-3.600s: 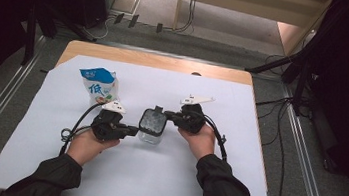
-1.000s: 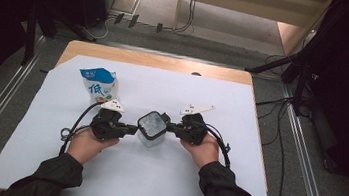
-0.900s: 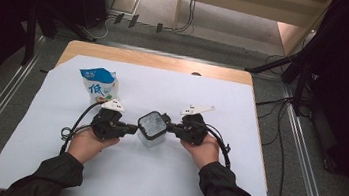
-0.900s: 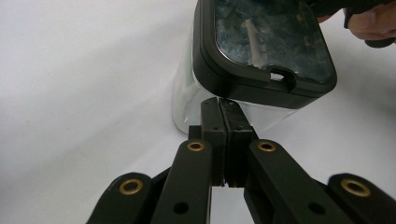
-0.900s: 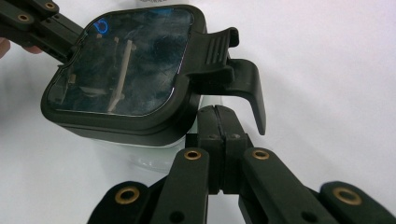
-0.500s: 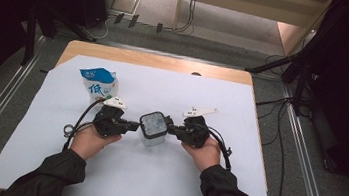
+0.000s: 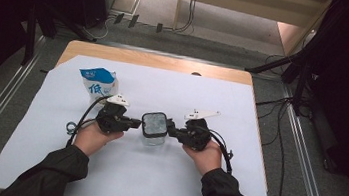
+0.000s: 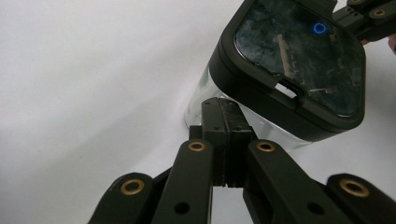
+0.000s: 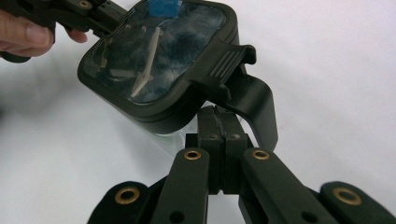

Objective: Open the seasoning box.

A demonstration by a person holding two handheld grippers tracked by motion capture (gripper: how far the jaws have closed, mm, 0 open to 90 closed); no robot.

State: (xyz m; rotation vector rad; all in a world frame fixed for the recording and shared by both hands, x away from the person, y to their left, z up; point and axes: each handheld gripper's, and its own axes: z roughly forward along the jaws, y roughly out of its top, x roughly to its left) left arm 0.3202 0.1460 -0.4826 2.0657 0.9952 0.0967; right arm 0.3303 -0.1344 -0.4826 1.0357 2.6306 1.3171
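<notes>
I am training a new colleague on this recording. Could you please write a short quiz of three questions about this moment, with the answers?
1. True or false: both grippers have their jaws closed together, with nothing between them.
2. Which object stands between the two grippers? A) a blue and white pouch B) a clear container with a black lid C) a cable reel
3. Where does the pouch stand, seen from the high view?

Key:
1. True. The left gripper and right gripper are both shut, tips against the container's sides.
2. B, the clear container.
3. The blue and white pouch stands apart, beyond the left gripper, on the white sheet.
</notes>
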